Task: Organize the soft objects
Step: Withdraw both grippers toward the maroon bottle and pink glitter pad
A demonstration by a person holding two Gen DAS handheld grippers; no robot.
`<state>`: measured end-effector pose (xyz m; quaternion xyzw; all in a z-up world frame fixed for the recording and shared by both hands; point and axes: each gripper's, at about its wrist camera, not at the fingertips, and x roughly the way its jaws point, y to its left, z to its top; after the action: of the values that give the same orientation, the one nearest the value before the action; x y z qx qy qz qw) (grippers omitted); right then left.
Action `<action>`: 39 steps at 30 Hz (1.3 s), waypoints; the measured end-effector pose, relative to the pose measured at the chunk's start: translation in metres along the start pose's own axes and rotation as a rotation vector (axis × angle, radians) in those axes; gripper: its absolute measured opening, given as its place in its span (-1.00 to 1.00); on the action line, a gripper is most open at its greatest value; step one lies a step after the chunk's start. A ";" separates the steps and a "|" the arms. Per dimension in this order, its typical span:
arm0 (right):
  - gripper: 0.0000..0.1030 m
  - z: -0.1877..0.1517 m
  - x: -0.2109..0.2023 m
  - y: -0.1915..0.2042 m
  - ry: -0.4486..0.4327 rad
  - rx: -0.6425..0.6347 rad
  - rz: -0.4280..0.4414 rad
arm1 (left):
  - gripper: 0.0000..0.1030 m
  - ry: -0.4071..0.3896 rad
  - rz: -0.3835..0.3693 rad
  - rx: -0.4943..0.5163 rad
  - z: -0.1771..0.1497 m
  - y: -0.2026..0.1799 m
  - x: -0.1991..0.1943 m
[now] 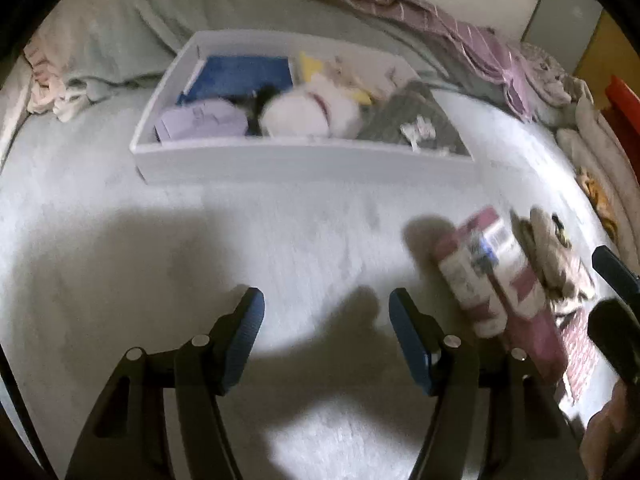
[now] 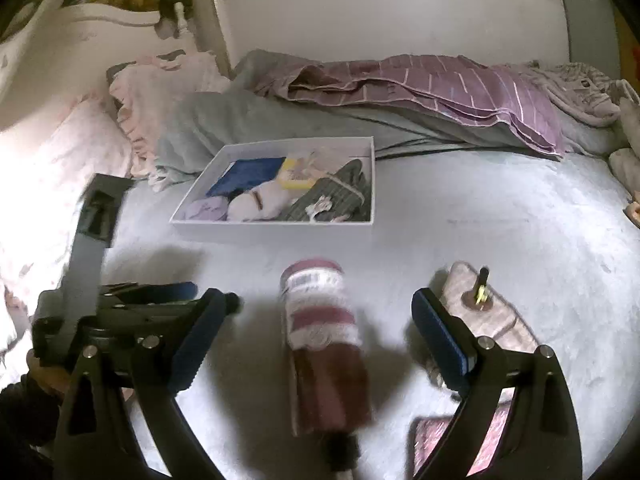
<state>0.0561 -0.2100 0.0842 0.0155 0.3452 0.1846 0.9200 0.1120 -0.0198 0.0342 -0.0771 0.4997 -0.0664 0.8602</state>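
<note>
Bed surface, pale blue fleece sheet (image 2: 500, 216), with the following laid out. White shallow box (image 2: 280, 229) toward the far side, near the middle: holds a blue folded cloth (image 2: 248, 176) at its back left, a lilac folded piece (image 2: 206, 209) at front left, a white plush item (image 2: 264, 205) in the centre, a yellow item (image 2: 294, 178) behind it and a grey knit piece (image 2: 340, 196) along the right side. Nearer the cameras, well apart from the box — a rolled pink-and-white striped towel (image 2: 320, 320) with a paper label band, lying on the sheet lengthwise between the fingers of the right gripper (image 2: 316, 328); those fingers are spread wide, neither blue pad (image 2: 438, 338) touching the roll. Just right of the roll, a beige soft item (image 2: 486, 312) carrying a small black-and-gold fitting; a pink patterned cloth (image 2: 436, 440) lies at the near right edge. Left gripper (image 1: 326, 334): fingers spread apart over bare sheet, holding nothing, the roll (image 1: 492, 272) just beside its right finger. Far edge of bed: grey-green blanket (image 2: 248, 120) bunched up, a purple striped cover (image 2: 460, 84) draped over it, and a pink ruffled pillow (image 2: 156, 92) at the left by the headboard. Left-wrist view is motion-blurred; fine details of the box contents cannot be told.
</note>
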 end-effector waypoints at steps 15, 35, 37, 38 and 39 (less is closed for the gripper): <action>0.82 -0.037 0.009 -0.002 0.039 0.063 -0.014 | 0.27 -0.084 0.093 0.153 -0.028 -0.022 0.001; 0.65 -0.044 -0.012 -0.002 -0.033 0.142 -0.161 | 0.39 -0.106 0.083 0.165 -0.034 -0.021 0.003; 0.65 -0.046 -0.017 -0.003 -0.062 0.144 -0.198 | 0.39 -0.110 0.073 0.162 -0.034 -0.021 0.002; 0.65 -0.046 -0.020 -0.005 -0.074 0.149 -0.204 | 0.39 -0.113 0.056 0.159 -0.035 -0.021 0.001; 0.65 -0.046 -0.024 -0.007 -0.088 0.160 -0.211 | 0.39 -0.115 0.040 0.158 -0.035 -0.022 -0.001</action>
<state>0.0124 -0.2293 0.0626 0.0603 0.3180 0.0579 0.9444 0.0801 -0.0432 0.0222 -0.0027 0.4442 -0.0837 0.8920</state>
